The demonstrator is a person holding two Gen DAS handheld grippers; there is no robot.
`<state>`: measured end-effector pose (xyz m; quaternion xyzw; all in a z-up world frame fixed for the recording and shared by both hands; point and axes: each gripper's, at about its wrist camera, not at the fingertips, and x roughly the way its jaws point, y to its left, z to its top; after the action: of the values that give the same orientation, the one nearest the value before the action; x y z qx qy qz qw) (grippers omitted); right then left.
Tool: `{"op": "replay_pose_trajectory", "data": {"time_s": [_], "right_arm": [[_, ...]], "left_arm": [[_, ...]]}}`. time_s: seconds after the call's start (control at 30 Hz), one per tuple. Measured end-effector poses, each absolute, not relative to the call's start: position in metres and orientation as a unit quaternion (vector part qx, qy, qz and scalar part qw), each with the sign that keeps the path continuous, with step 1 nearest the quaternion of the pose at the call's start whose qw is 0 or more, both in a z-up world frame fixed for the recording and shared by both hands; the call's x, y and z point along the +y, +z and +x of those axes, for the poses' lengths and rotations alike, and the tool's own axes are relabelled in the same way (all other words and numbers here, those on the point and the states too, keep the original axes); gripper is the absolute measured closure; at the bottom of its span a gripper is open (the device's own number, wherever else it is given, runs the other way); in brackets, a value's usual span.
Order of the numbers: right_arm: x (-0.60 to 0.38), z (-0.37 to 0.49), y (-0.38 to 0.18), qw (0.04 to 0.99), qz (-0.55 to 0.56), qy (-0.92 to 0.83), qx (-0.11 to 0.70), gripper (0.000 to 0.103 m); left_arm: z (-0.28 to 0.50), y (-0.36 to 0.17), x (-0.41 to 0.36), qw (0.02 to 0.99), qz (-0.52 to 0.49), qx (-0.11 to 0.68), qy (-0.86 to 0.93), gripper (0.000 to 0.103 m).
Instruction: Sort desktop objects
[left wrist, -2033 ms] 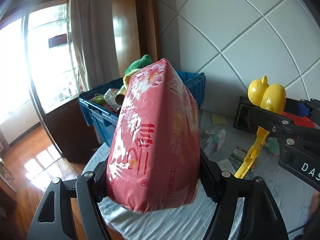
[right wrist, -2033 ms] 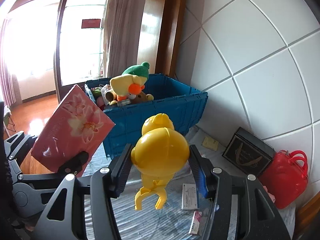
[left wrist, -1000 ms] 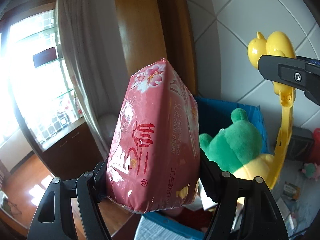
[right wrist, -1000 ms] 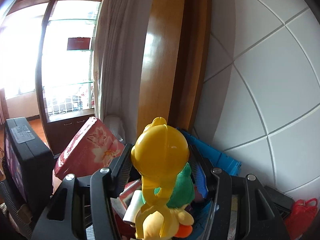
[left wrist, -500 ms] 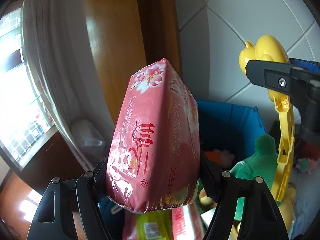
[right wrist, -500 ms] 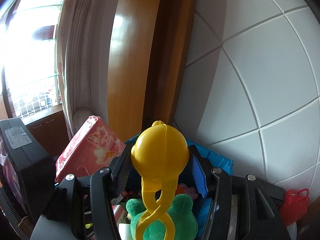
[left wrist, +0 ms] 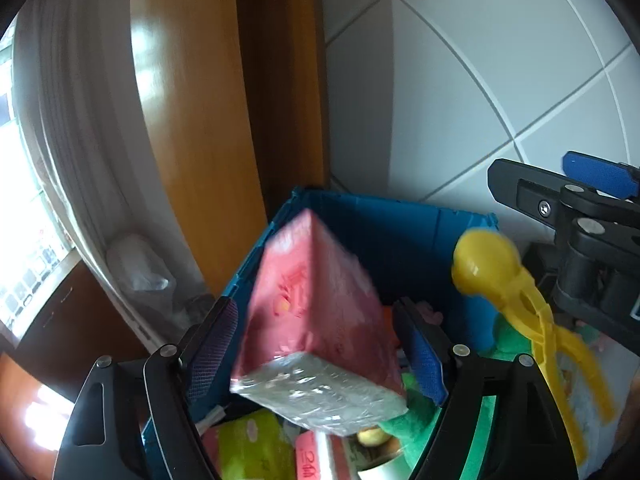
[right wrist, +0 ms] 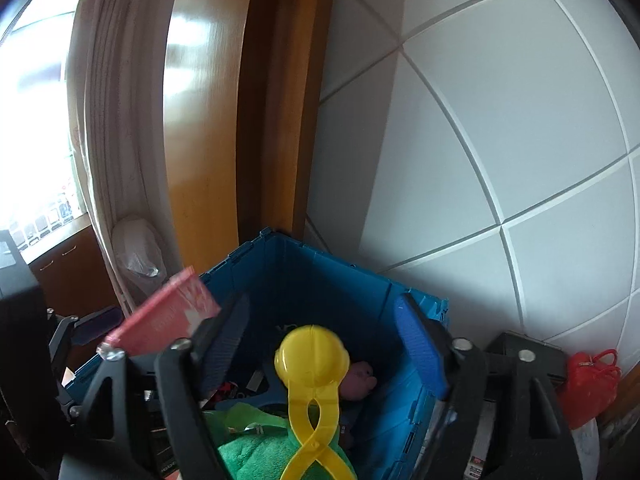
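Observation:
Over the blue crate [left wrist: 400,232] my left gripper [left wrist: 316,346] stands open. The pink tissue pack [left wrist: 320,320] is loose between its fingers, tilted and motion-blurred, its lower end down among the crate's contents. My right gripper [right wrist: 322,346] is open too, with clear gaps to each pad. The yellow duck-headed tongs [right wrist: 312,364] hang free between them above the crate [right wrist: 320,280], blurred in the left wrist view, tongs [left wrist: 516,300]. The right wrist view shows the pink pack [right wrist: 168,316] at the left beside the crate's rim.
The crate holds a green plush [right wrist: 256,452], a pink soft toy [right wrist: 360,376] and a yellow-green packet [left wrist: 252,448]. It stands in a corner against a white tiled wall and a wooden door frame. A black box [right wrist: 516,344] and a red bag [right wrist: 588,388] are at the right.
Both grippers have opened wide. The pink pack and the yellow tongs, held shut in the jaws half a second ago, have dropped lower toward the crate. Both views have moved closer over it.

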<state>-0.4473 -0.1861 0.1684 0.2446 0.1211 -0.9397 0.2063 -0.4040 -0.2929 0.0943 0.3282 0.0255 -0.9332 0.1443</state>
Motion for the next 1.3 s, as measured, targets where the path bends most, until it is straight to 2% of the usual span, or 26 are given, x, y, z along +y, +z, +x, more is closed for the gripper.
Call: {"op": "replay_pose_trajectory", "data": {"time_s": [0.1, 0.63, 1.07, 1.3], "right_arm": [[-0.177, -0.443, 0.172, 0.202, 0.238, -0.943, 0.115, 0.005], [-0.140, -0.374, 0.180, 0.187, 0.212, -0.953, 0.110, 0.005], [-0.102, -0.291, 0.168, 0.171, 0.191, -0.962, 0.097, 0.005], [-0.099, -0.248, 0.146, 0.161, 0.209, -0.958, 0.116, 0.005]], "left_arm": [[-0.398, 0.096, -0.293, 0.146, 0.324, 0.034, -0.934, 0.022], [-0.331, 0.115, -0.293, 0.129, 0.301, 0.028, -0.944, 0.022], [-0.262, 0.093, -0.266, 0.093, 0.278, 0.026, -0.956, 0.022], [-0.231, 0.084, -0.253, 0.077, 0.275, 0.024, -0.958, 0.022]]}}
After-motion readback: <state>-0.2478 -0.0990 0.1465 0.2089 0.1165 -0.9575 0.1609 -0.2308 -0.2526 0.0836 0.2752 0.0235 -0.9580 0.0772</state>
